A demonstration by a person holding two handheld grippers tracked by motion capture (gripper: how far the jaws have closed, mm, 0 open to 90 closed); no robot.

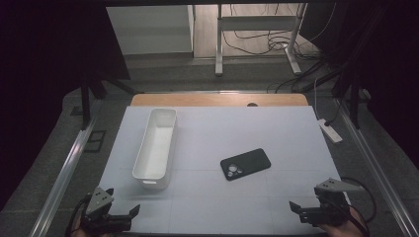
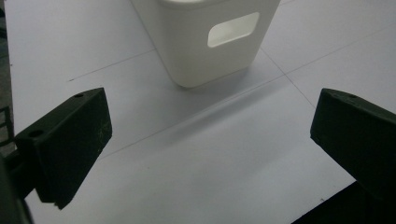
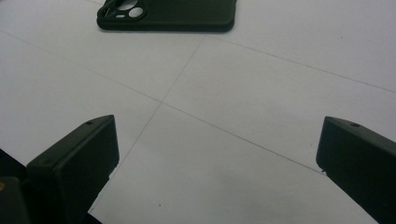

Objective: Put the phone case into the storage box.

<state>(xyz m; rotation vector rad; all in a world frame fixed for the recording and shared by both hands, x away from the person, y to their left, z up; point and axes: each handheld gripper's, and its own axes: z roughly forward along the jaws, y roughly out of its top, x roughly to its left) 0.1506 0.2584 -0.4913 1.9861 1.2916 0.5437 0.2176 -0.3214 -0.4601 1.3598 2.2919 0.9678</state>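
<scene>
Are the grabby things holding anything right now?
No, nothing is held. The left gripper and the right gripper both stand open over the table, short of the white bin and the black phone case.

Bare white mat (image 1: 276, 197) before both grippers; bin (image 1: 156, 148) left, phone (image 1: 245, 164) centre.

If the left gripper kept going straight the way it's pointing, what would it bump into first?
Probably the white bin. The left gripper has its jaws open and empty, and its view looks straight at the bin's near end with the handle hole. Bare table lies between them, though the depth is hard to judge.
</scene>
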